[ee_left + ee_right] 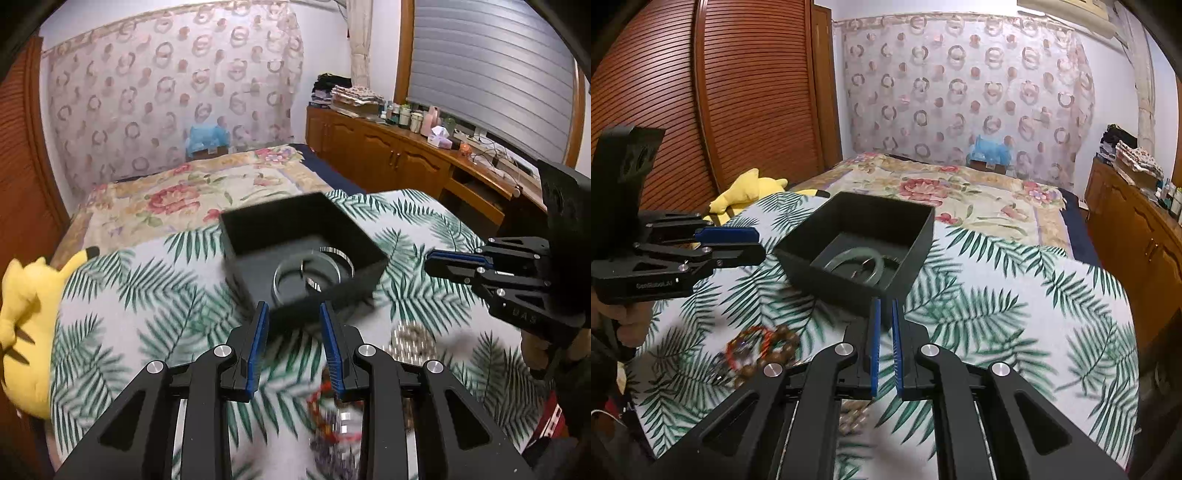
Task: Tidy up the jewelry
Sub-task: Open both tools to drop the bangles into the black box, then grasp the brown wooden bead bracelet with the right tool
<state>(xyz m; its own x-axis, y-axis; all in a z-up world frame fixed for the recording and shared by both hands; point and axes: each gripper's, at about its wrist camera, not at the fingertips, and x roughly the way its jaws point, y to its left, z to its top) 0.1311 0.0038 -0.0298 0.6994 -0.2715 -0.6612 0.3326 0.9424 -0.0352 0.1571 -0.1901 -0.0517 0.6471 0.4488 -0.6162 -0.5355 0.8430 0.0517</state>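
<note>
A black open box (303, 243) sits on the palm-leaf cloth and also shows in the right wrist view (860, 243). Inside it lie a pale bangle (310, 273) and a shiny ring-like piece (334, 251); the bangle also shows in the right wrist view (855, 267). My left gripper (293, 314) is open and empty, just short of the box's near wall. Red and purple bead bracelets (332, 417) lie under it, blurred. A silvery beaded piece (412, 341) lies to the right. My right gripper (884, 310) is nearly closed and empty, near the box corner. Red and brown bead bracelets (761, 347) lie at its left.
A yellow plush toy (26, 332) lies at the left edge of the cloth. A floral bedspread (207, 188) stretches behind the box. A wooden cabinet (388, 155) with bottles runs along the right wall. A slatted wooden wardrobe (720, 92) stands on the left.
</note>
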